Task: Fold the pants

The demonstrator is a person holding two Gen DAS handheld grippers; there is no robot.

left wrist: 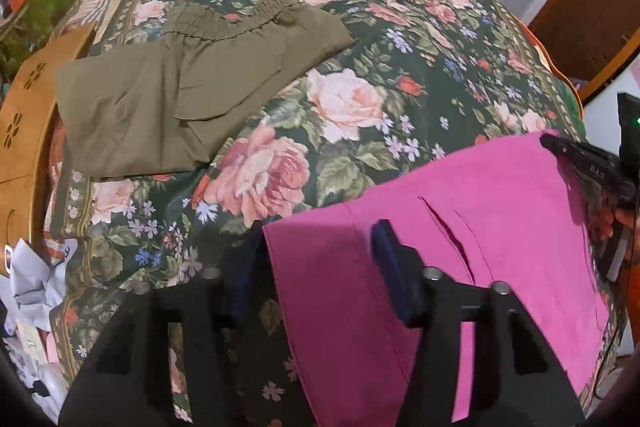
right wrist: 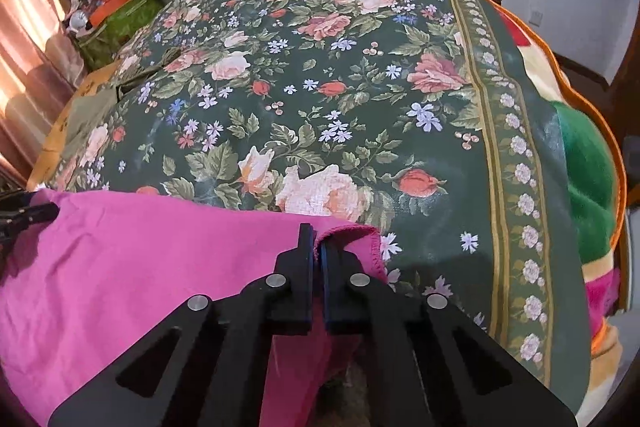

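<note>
Pink pants [right wrist: 120, 267] lie spread on the floral bedspread [right wrist: 340, 99], one corner pinched by the right gripper [right wrist: 316, 247].

Right jaws are clenched on the hemmed corner of the fabric — the left gripper [left wrist: 308, 263] hovers over the opposite edge with its jaws spread wide, grasping nothing. Olive-green pants [left wrist: 192, 87] sit folded farther back on the bedspread, well apart from the pink pair — near a wooden board [left wrist: 24, 131].
</note>
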